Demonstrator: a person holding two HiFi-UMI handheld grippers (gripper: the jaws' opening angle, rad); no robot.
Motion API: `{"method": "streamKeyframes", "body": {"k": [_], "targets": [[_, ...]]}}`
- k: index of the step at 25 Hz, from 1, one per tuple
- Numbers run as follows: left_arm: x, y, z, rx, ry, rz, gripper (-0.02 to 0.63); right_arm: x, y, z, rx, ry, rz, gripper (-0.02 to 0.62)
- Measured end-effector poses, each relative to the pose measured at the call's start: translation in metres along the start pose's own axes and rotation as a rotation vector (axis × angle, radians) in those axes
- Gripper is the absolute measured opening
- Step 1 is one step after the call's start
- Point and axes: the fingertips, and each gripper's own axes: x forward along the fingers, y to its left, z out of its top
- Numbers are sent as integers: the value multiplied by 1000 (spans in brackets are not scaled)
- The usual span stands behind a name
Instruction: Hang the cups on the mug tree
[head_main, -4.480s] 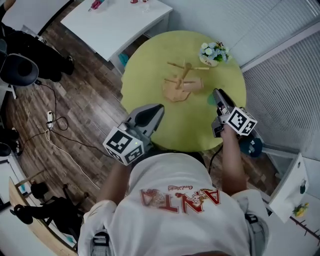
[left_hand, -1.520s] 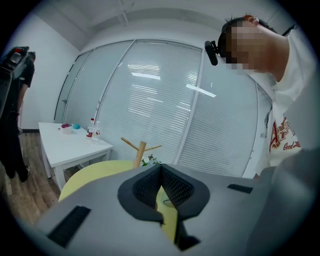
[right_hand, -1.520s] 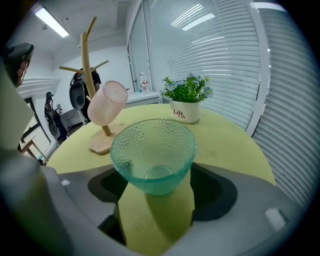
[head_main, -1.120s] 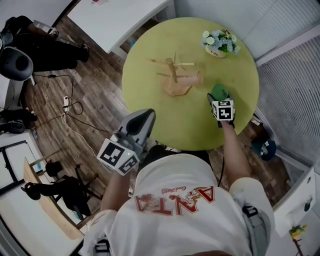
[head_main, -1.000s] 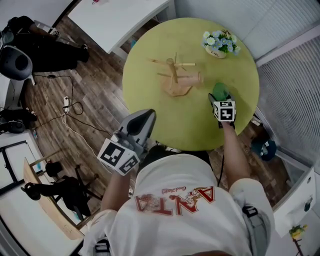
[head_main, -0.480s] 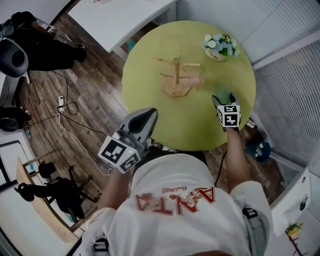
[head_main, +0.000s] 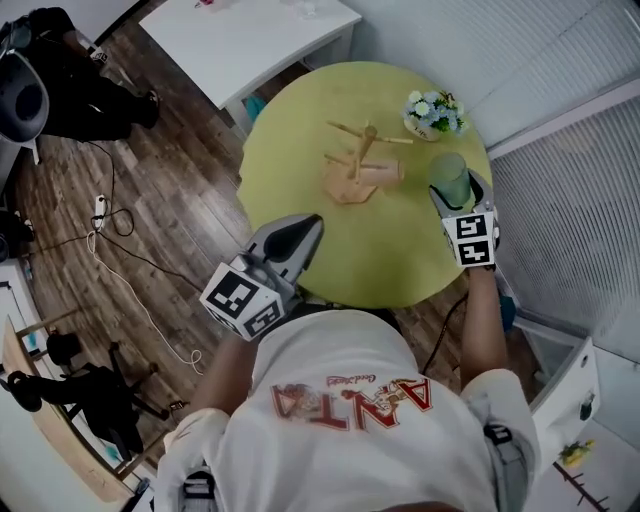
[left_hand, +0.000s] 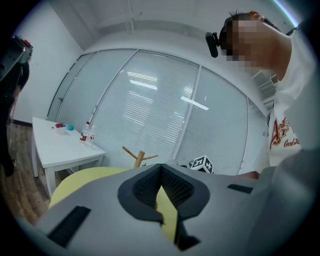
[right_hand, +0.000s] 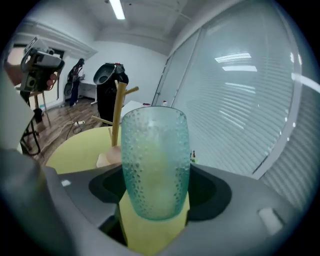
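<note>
— What is the biggest thing we see?
— The round yellow-green surface (head_main: 370, 250). The wooden mug tree (head_main: 362, 160) stands on it, so we tell every place from that tree.

— Where are our two tools?
— Our left gripper (head_main: 303, 228) is well apart from the mug tree, on our side of it, by the near edge of the surface. Its jaws are closed together with nothing in them. Our right gripper (head_main: 458, 190) is near the mug tree, to its right in the head view.

— What does that one hold?
— Its jaws squeeze the bumpy green cup (right_hand: 156, 165) low on its sides. The cup stands straight up in the grip, off the surface. It is near the mug tree but not touching it.

— Anything else close by?
— A little flower pot (head_main: 432, 112) sits behind the mug tree, to the right.

— Which step are we on?
— We think we are bringing the cup over to hang it. It is not on the pegs (right_hand: 131, 91) yet.

— What comes next?
— We think we must bring the cup closer to the mug tree, tip it, and slip it onto a free peg. We see no handle, so it likely goes on mouth down. We should go slowly so we don't knock the mug tree over.
</note>
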Motion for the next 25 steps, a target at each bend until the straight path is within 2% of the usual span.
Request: {"method": "streamKeyframes", "body": {"k": [4,9,15,20,25], "targets": [[-10,4,4,-1,-11,-23,9,-14,3,36,-225,36,-40,337],[-19,3,8,-1,-19,-61,9,-21,-2,59,-468,118,-94,336],[-32,8,8,1,-31,-92,9,-17,7,73,-658,213,-97,336],[-39,12,10,4,-30,-103,9,0,11,78,-869,323,-101,336],[-47,19,11,-2,-35,-100,9,14,19,78,-1007,405,-87,336]]}}
